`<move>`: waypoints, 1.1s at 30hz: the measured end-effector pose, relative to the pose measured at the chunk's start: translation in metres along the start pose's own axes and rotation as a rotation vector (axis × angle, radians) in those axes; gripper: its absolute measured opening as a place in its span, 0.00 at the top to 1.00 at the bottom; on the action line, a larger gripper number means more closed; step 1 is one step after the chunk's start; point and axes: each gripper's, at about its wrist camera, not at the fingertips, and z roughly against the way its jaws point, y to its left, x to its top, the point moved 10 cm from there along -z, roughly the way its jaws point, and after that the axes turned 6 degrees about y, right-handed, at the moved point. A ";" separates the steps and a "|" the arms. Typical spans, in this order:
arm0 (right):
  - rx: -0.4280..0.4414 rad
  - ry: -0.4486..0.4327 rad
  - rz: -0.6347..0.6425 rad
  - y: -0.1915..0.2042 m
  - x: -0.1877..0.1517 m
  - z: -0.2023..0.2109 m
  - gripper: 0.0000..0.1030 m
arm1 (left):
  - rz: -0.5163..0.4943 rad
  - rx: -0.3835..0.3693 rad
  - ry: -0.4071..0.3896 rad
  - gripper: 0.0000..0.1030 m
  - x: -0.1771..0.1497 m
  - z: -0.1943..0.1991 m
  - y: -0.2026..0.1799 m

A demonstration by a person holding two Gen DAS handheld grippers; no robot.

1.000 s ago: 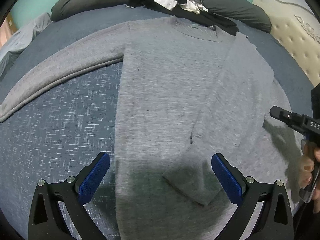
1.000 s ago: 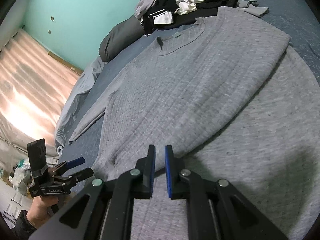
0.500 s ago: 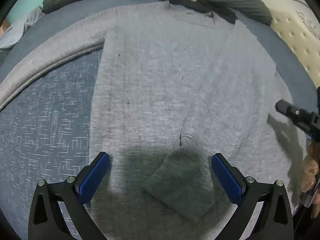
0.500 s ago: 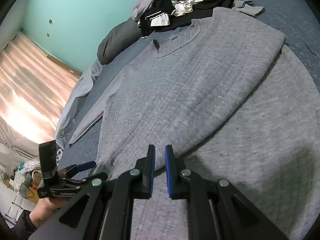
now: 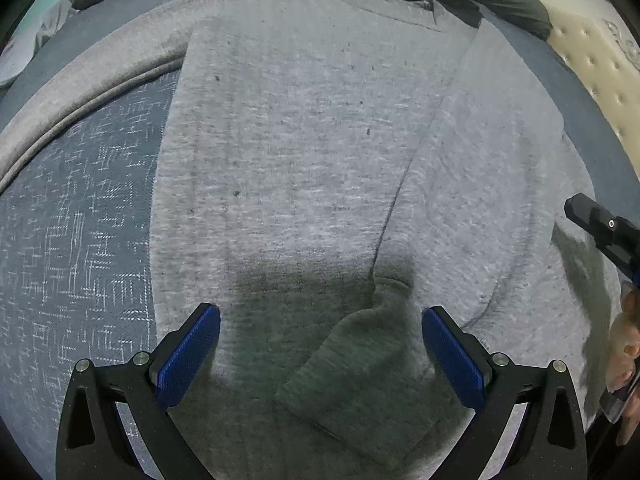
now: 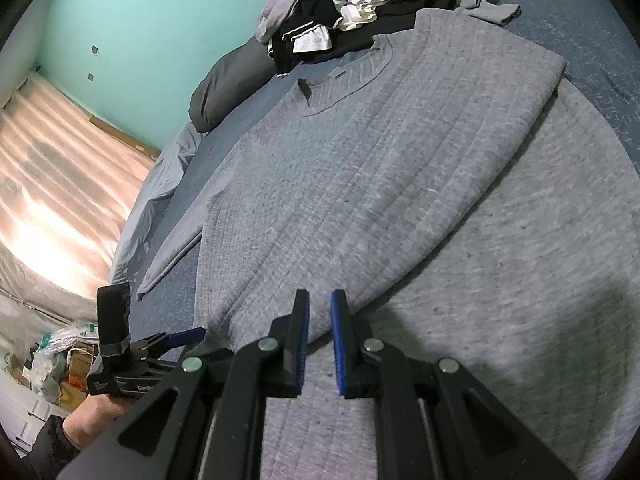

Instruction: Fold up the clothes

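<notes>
Grey knit sweater (image 5: 288, 152) lies flat, front up, on blue bedspread (image 5: 80, 240); neck at far end, hem near; one sleeve already folded across body, cuff (image 5: 360, 360) near hem; other sleeve (image 5: 72, 112) stretched out to left

Left gripper (image 5: 320, 356) above cuff, jaws wide apart, nothing between them

Right gripper (image 6: 320, 336) over near right part of sweater, jaws almost together with only narrow gap, no cloth seen pinched

Judgement: fabric soft, limp, thick, light; sags and drags when lifted, not fragile. Best pinch at ribbed cuff, hem corner or shoulder seam, through full thickness
</notes>
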 end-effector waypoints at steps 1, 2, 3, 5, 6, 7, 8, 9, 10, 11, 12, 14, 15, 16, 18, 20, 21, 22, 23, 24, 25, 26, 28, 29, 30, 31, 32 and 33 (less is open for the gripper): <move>0.000 0.000 0.000 0.000 0.000 0.000 0.90 | -0.001 0.001 0.006 0.00 -0.002 0.000 0.001; 0.000 0.001 -0.001 0.000 0.000 0.000 0.90 | -0.003 0.003 0.011 0.00 -0.003 0.000 0.001; 0.000 0.001 -0.001 0.000 0.000 0.000 0.90 | -0.004 0.004 0.012 0.00 -0.003 0.000 0.001; -0.001 0.001 -0.002 0.000 0.000 0.000 0.90 | -0.006 0.011 0.013 0.00 -0.001 -0.001 0.001; 0.000 0.002 -0.003 0.000 0.000 0.000 0.90 | -0.007 0.016 0.014 0.00 -0.001 -0.002 0.000; 0.001 0.002 -0.003 0.000 0.000 0.000 0.90 | -0.008 0.020 0.015 0.00 0.000 -0.002 0.000; 0.000 0.002 -0.003 0.000 0.000 0.000 0.90 | -0.007 0.022 0.016 0.00 0.001 -0.003 0.000; 0.000 0.002 -0.002 0.000 0.000 0.000 0.89 | -0.002 0.020 0.019 0.00 0.002 -0.003 0.000; 0.000 0.002 -0.001 0.001 0.000 -0.001 0.89 | 0.004 0.019 0.021 0.00 0.003 -0.003 0.002; 0.001 0.002 -0.001 0.001 0.000 0.000 0.89 | 0.008 0.020 0.024 0.00 0.004 -0.004 0.003; 0.002 0.002 -0.001 0.001 -0.001 0.000 0.89 | 0.007 0.021 0.026 0.00 0.005 -0.004 0.005; 0.002 0.001 -0.002 0.000 -0.001 0.000 0.89 | 0.006 0.023 0.023 0.00 0.007 -0.003 0.007; 0.003 -0.001 -0.002 0.000 -0.001 0.001 0.89 | 0.007 0.023 0.020 0.00 0.008 -0.002 0.008; 0.003 -0.003 -0.003 0.000 0.000 0.001 0.89 | 0.007 0.023 0.015 0.00 0.008 -0.001 0.009; 0.005 -0.007 -0.003 0.000 0.000 0.002 0.89 | 0.004 0.029 0.000 0.00 0.009 0.002 0.010; 0.006 -0.008 -0.004 0.000 0.001 0.003 0.89 | -0.009 0.042 -0.016 0.02 0.009 0.006 0.010; 0.007 -0.008 -0.005 0.000 0.001 0.003 0.89 | -0.019 0.047 -0.023 0.04 0.008 0.008 0.010; 0.008 -0.009 -0.005 0.000 0.001 0.003 0.89 | -0.029 0.050 -0.031 0.07 0.008 0.010 0.009; 0.007 -0.009 -0.005 -0.001 0.001 0.003 0.89 | -0.039 0.051 -0.038 0.09 0.008 0.012 0.008; 0.008 -0.010 -0.006 0.000 0.000 0.003 0.89 | -0.050 0.051 -0.046 0.14 0.007 0.014 0.007; 0.008 -0.010 -0.007 0.000 0.000 0.003 0.89 | -0.059 0.049 -0.052 0.17 0.007 0.016 0.006; 0.009 -0.010 -0.007 0.000 0.000 0.004 0.89 | -0.065 0.044 -0.056 0.19 0.007 0.017 0.005; 0.010 -0.010 -0.007 0.001 0.000 0.003 0.89 | -0.075 0.027 -0.063 0.27 0.008 0.019 0.009; 0.010 -0.010 -0.007 0.001 0.001 0.003 0.89 | -0.076 0.018 -0.067 0.29 0.009 0.020 0.012; 0.010 -0.010 -0.006 0.001 0.001 0.003 0.89 | -0.075 0.010 -0.072 0.33 0.009 0.021 0.013; 0.010 -0.010 -0.006 0.002 0.001 0.003 0.89 | -0.075 0.002 -0.075 0.37 0.009 0.022 0.014; 0.010 -0.010 -0.006 0.002 0.002 0.003 0.89 | -0.074 -0.007 -0.077 0.39 0.009 0.022 0.015; 0.010 -0.010 -0.005 0.003 0.002 0.003 0.89 | -0.074 -0.015 -0.079 0.42 0.009 0.022 0.016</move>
